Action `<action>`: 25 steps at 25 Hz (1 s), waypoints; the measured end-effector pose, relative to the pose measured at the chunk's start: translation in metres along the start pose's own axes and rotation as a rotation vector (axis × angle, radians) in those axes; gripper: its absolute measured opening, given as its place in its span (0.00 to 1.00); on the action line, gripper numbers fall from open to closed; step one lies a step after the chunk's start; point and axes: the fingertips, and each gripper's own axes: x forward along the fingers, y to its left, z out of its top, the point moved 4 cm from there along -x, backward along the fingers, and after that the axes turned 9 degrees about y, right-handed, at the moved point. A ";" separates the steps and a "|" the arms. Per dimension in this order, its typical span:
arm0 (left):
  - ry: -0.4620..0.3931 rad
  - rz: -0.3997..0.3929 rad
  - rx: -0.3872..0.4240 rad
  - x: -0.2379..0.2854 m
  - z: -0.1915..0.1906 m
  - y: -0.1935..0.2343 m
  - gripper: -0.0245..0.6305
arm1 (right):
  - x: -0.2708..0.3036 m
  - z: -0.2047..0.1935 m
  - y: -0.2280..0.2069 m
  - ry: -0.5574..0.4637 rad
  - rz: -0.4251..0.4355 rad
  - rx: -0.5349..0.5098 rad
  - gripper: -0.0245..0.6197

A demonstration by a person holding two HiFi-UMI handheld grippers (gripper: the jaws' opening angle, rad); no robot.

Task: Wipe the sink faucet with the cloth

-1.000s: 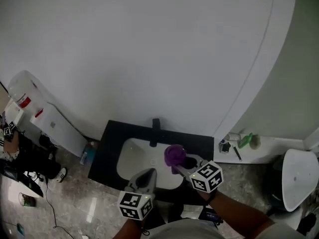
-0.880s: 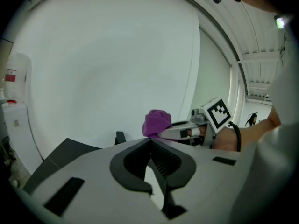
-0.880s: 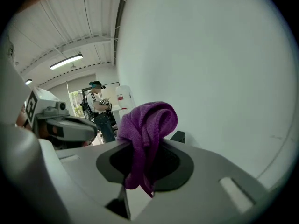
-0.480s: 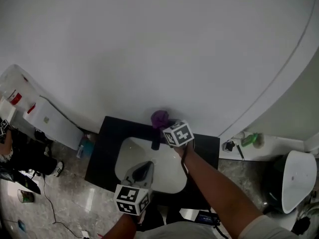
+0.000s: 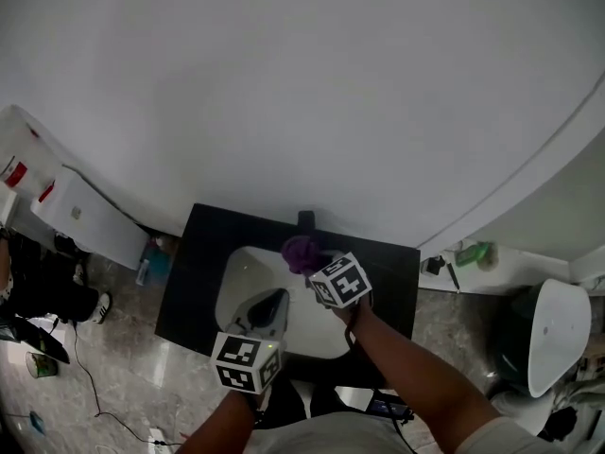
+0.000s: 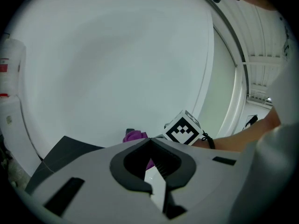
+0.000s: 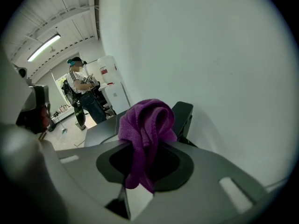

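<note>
A black faucet (image 5: 305, 219) stands at the back of the white sink basin (image 5: 236, 287), which is set in a black countertop (image 5: 189, 272). My right gripper (image 5: 310, 263) is shut on a bunched purple cloth (image 5: 301, 251), and the cloth sits against the faucet's front, over the basin. In the right gripper view the cloth (image 7: 147, 125) bulges out of the closed jaws of that gripper (image 7: 142, 155), with the faucet (image 7: 183, 117) just behind it. My left gripper (image 5: 269, 305) hangs over the basin's near side, shut and empty (image 6: 150, 141), pointing toward the cloth (image 6: 134, 136).
A plain white wall rises right behind the faucet. White appliances (image 5: 76, 216) stand on the floor to the left. A ledge with small green items (image 5: 473, 253) and a white bin (image 5: 553, 334) lie to the right. A person (image 7: 81, 90) stands far off.
My right gripper carried the cloth from above the basin up to the faucet's top, then drew it down the faucet's front. My left gripper stayed over the basin's near side.
</note>
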 end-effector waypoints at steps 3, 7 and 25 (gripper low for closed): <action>0.011 -0.007 0.010 0.003 -0.002 0.001 0.05 | -0.007 0.022 -0.020 -0.071 -0.048 0.013 0.17; 0.017 0.000 0.027 0.005 -0.004 0.000 0.05 | 0.003 0.063 -0.066 -0.079 -0.120 0.054 0.17; 0.065 -0.028 0.020 0.009 -0.032 -0.007 0.05 | 0.050 -0.024 0.006 -0.039 -0.034 -0.025 0.17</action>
